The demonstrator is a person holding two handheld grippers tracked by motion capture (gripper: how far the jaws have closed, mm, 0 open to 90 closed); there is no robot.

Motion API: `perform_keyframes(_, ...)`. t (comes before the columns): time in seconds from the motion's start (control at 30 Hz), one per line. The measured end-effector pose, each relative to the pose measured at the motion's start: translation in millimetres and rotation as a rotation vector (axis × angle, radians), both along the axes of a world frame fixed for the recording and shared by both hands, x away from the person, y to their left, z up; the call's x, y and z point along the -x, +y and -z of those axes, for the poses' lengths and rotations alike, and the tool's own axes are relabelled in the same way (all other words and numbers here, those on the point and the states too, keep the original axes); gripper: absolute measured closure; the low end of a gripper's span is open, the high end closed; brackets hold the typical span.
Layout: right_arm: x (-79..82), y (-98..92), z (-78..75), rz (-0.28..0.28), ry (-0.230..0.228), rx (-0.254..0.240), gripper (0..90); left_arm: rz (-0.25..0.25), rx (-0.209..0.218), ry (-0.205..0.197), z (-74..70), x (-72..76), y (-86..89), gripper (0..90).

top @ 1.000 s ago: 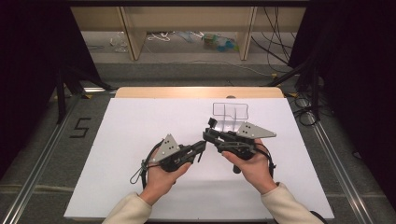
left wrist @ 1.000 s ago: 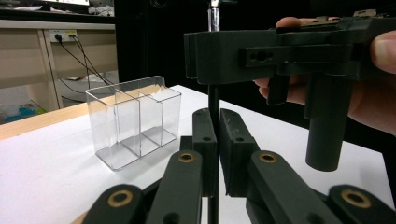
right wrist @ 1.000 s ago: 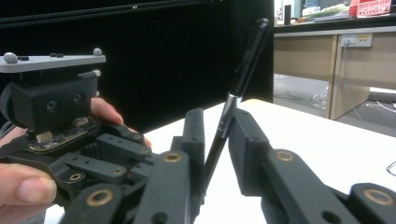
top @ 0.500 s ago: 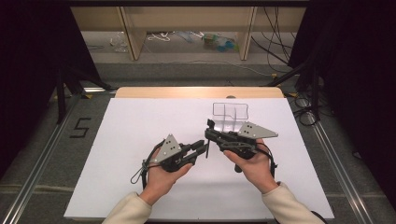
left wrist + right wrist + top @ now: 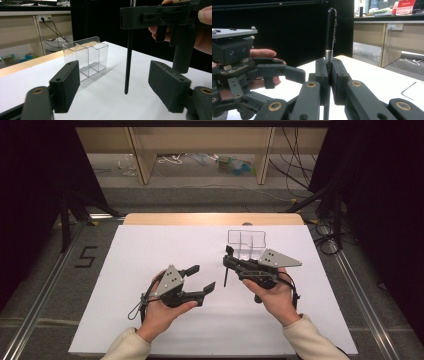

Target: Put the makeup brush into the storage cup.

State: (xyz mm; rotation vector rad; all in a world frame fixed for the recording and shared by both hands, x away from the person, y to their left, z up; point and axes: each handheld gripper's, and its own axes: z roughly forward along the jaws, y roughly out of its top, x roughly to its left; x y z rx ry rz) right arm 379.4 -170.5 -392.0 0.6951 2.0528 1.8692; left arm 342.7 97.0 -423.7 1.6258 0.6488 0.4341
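On the white surface (image 5: 150,250) I see my right hand-held gripper (image 5: 229,265) clamped on a thin black brush (image 5: 128,60), upright, tip just above the surface; left hand-held gripper (image 5: 200,279) spread wide, empty; clear divided box (image 5: 246,242) nearby.

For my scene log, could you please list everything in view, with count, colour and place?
Clear divided box: one, transparent, far right part of the table.
Thin brush: one, black handle, wire bristle tip upward, held upright in the right tool.
Table: one, white top, wooden far edge.
Number 5: one, black, on the floor left of the table.
Left tool: one, black, open, table centre.
Right tool: one, black, shut on the brush.
Hands: two, gripping the tools.
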Motion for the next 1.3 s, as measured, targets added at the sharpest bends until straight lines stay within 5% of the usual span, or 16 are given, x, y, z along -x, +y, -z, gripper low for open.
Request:
perform_keyframes(1.17,-4.0,-12.2,-6.1,0.054,-0.012,-0.013,85.5,-0.096,0.003,-0.022,0.6,21.9,45.4,19.9)
perform_keyframes(1.2,-5.7,-12.8,-6.4,0.065,-0.04,-0.016,85.4,-0.097,0.004,-0.023,0.6,22.2,46.4,19.9)
perform_keyframes(1.3,-5.4,-14.1,-7.4,0.064,-0.019,-0.021,85.5,-0.107,0.008,-0.019,0.9,23.3,50.0,19.9)
